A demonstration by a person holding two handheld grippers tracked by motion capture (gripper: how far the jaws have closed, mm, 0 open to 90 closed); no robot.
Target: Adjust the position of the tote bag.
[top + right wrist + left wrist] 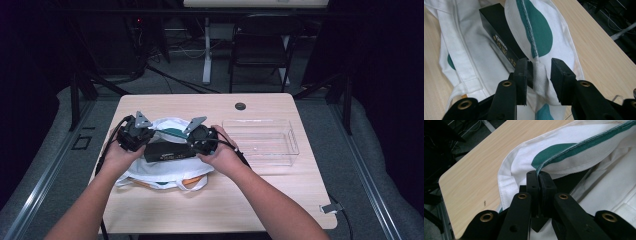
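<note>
A white cloth bag with green patches lies on the near left of the wooden table. A long black box lies in the bag's mouth. My left gripper holds the bag's left side; in the left gripper view the left gripper is shut on the green-trimmed rim of the bag. My right gripper is at the bag's right side. In the right gripper view the right gripper stands open around a fold of the bag, with a gap on one side and the black box just beyond.
A clear plastic tray stands on the right half of the table, close to my right hand. A round cable hole is near the far edge. A dark folding chair and a desk leg stand beyond the table.
</note>
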